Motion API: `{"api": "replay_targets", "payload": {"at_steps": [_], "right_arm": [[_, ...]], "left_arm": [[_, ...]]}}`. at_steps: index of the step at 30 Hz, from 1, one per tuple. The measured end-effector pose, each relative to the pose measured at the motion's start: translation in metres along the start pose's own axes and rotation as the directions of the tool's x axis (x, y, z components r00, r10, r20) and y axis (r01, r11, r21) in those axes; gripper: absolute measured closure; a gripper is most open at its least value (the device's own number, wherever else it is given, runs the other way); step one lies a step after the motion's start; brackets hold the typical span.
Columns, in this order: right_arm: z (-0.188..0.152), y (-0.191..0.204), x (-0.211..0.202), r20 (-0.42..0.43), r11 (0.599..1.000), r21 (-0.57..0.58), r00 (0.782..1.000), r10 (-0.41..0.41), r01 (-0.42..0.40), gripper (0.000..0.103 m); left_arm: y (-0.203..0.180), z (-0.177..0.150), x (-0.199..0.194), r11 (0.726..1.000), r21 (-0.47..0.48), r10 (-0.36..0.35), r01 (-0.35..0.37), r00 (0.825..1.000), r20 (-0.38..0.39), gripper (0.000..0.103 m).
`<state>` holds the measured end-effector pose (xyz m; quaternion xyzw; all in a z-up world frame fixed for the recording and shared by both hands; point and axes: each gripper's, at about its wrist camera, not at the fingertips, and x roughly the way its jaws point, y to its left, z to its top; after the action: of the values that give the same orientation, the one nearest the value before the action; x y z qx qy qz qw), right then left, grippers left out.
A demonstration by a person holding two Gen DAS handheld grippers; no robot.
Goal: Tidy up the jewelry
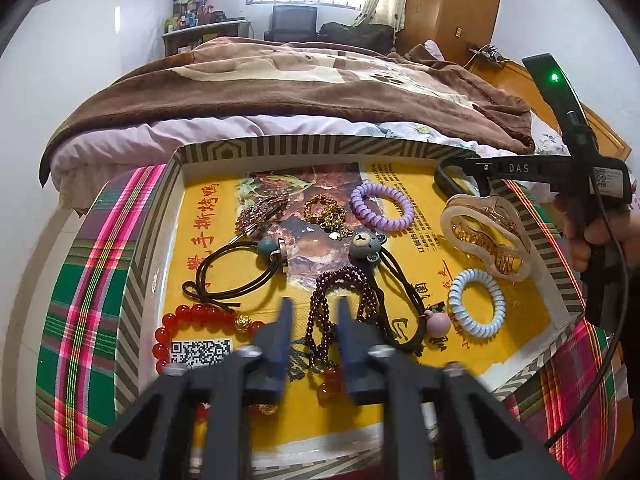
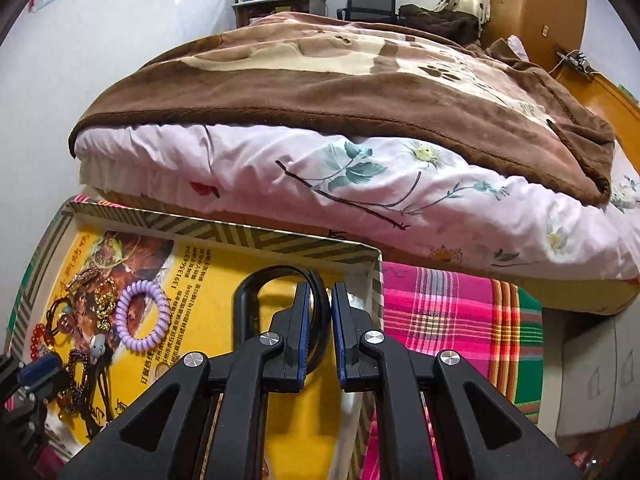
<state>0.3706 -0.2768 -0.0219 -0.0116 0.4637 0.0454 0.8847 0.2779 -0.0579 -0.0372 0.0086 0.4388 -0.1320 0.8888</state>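
My right hand-held gripper pinches the black band; my left hand-held gripper, part-open and empty, straddles the garnet beads, which its view alone shows clearly.

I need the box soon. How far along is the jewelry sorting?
Nothing looks sorted yet. The right gripper grips a black band over the box's corner. The left gripper is open above dark beads. Hair ties, clip and bracelets lie mixed.

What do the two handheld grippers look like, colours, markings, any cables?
Both are black plastic with blue-padded fingers and silver pivot screws. The left gripper shows them close up, like the right gripper. Seen from the left wrist, the right one's body carries white DAS lettering, a small code sticker, a green light and a thin black cable.
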Motion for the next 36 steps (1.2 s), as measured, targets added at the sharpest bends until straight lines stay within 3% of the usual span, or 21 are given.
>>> {"api": "replay_targets", "payload": {"at_steps": [1, 5, 7, 9, 20, 22, 23, 31, 36], "right_arm": [[0.000, -0.001, 0.000, 0.000, 1.000, 0.003, 1.000, -0.003, 0.003, 0.091], [0.001, -0.005, 0.000, 0.000, 1.000, 0.030, 1.000, 0.006, -0.006, 0.091], [0.001, -0.006, -0.001, 0.004, 0.999, 0.039, 1.000, 0.024, -0.024, 0.085], [0.000, -0.005, -0.003, 0.013, 0.999, 0.035, 1.000, 0.019, -0.020, 0.082], [-0.011, 0.003, -0.041, 0.093, 0.997, 0.043, 0.994, 0.056, -0.060, 0.077], [-0.016, 0.006, -0.052, 0.111, 0.997, 0.043, 0.992, 0.066, -0.071, 0.054], [-0.019, 0.008, -0.059, 0.123, 0.996, 0.046, 0.990, 0.075, -0.081, 0.052], [-0.054, 0.022, -0.107, 0.195, 0.989, 0.087, 0.976, 0.101, -0.120, 0.051], [-0.078, 0.031, -0.125, 0.211, 0.990, 0.113, 0.976, 0.063, -0.089, 0.051]], "left_arm": [[0.000, 0.000, -0.001, 1.000, -0.004, -0.002, 0.002, 1.000, 0.002, 0.064], [-0.001, -0.001, -0.001, 1.000, 0.000, 0.002, -0.002, 1.000, 0.001, 0.063], [-0.001, -0.001, -0.003, 1.000, -0.005, 0.005, -0.005, 1.000, 0.003, 0.051], [-0.001, -0.001, -0.005, 1.000, -0.006, 0.004, -0.004, 1.000, 0.009, 0.046], [-0.002, -0.001, -0.028, 1.000, -0.014, 0.026, -0.025, 0.999, 0.041, 0.034], [-0.003, -0.001, -0.035, 0.999, -0.015, 0.033, -0.032, 0.998, 0.050, 0.032], [-0.004, -0.002, -0.038, 0.999, -0.015, 0.035, -0.034, 0.998, 0.054, 0.032], [-0.012, -0.014, -0.073, 0.999, -0.022, 0.049, -0.047, 0.994, 0.100, 0.024], [-0.015, -0.024, -0.089, 0.998, -0.025, 0.060, -0.057, 0.992, 0.107, 0.023]]}}
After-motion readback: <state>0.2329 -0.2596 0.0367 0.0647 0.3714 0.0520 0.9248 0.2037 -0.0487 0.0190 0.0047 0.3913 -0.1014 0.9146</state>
